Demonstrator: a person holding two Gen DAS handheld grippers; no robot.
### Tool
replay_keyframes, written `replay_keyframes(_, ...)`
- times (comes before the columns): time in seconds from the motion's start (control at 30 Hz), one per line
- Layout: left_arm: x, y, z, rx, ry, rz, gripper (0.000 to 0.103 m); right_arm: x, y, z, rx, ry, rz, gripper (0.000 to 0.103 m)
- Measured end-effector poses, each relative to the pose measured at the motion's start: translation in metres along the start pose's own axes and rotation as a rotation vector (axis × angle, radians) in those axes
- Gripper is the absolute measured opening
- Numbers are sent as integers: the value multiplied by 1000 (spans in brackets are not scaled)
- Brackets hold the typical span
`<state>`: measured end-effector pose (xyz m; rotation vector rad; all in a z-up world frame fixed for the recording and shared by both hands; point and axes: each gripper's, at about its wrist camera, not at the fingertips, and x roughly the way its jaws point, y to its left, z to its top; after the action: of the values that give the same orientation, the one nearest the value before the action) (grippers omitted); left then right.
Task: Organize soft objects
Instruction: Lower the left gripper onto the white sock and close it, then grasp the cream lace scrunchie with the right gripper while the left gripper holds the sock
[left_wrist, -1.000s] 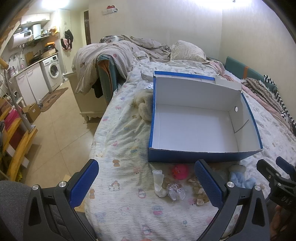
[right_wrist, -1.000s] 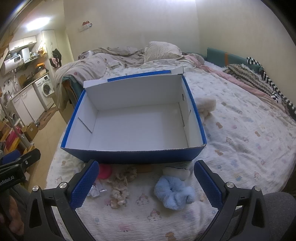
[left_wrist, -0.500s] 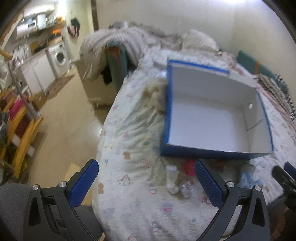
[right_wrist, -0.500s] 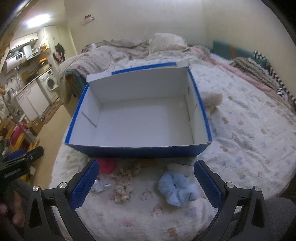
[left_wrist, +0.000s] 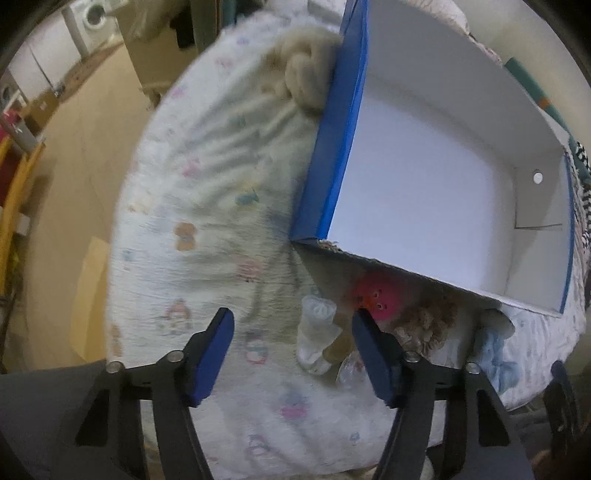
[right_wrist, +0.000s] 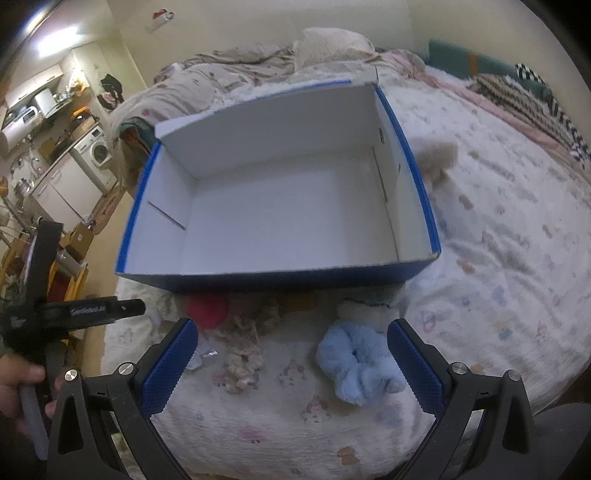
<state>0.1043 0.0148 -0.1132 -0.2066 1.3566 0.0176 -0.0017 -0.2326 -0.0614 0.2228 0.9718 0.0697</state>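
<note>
While my left hand-held gripper (left_wrist: 291, 354) hangs wide open w/ nothing in it over the bed (left_wrist: 207, 206), my right hand-held gripper (right_wrist: 291, 363) is just as wide & empty. The blue box (right_wrist: 280, 278), white inside, sits on the bedspread; along its near wall lie the red plush (right_wrist: 207, 312), a beige frilly piece (right_wrist: 243, 363) & the light-blue scrunchie (right_wrist: 356, 363). White lettering on the left tool's black bar (right_wrist: 92, 310) is too blurred to read.

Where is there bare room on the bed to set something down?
Free: the sheet right of the blue box, and the box's own floor. Crowded: the strip in front of it, with pink toy, beige scrunchie and blue scrunchie.
</note>
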Motion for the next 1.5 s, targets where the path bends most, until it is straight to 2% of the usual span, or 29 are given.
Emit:
replay_keyframes(0.03,7,-2,2,3,3,8,58,3,-2,-1,7,10,-2,103)
replay_keyframes(0.07,9,-2,2,3,6,9,52,6,-4,-2,15,19,-4,103)
replay_keyframes(0.17,20,-1,3,-16,40,-22,40,14,-8,-2,33,39,-6,103)
replay_keyframes(0.23,29,2,6,-24,56,-44,29,17,-9,-2,30,45,-13,103)
replay_keyframes(0.27,31,3,6,-28,60,-52,14,18,-9,-2,30,47,-16,103)
replay_keyframes(0.3,32,5,5,-36,69,-62,5,19,-9,-2,31,51,-17,103)
replay_keyframes(0.4,24,7,5,-31,49,-80,5,23,-11,-1,41,61,-16,103)
replay_keyframes(0.53,-9,6,4,15,-11,-90,4,23,-12,-1,50,62,-11,103)
replay_keyframes(0.73,-73,0,1,120,-129,-49,4,31,-16,-1,80,102,29,103)
replay_keyframes(0.8,-79,-1,4,144,-154,-31,4,35,-16,-2,93,125,66,103)
replay_keyframes(0.87,-77,2,3,150,-166,-23,4,39,-14,-2,103,148,112,95)
replay_keyframes(0.93,-72,4,1,160,-193,3,4,46,-11,-5,104,187,153,80)
replay_keyframes(1.0,-65,6,-4,147,-200,20,4,54,-6,-8,109,236,184,76)
replay_keyframes(1.07,-58,14,-4,87,-175,-25,4,62,-1,-11,116,279,202,72)
replay_keyframes(1.17,-59,10,-5,101,-189,-27,4,75,8,-17,118,329,211,70)
replay_keyframes(1.2,-60,8,-6,107,-195,-30,4,81,11,-19,120,344,211,70)
replay_keyframes(1.27,-61,5,-7,115,-200,-34,4,94,19,-22,107,369,187,60)
replay_keyframes(1.3,-61,4,-8,118,-198,-35,4,100,23,-24,91,377,173,51)
replay_keyframes(1.5,-62,1,-11,130,-197,-44,4,119,49,-35,-44,402,90,29)
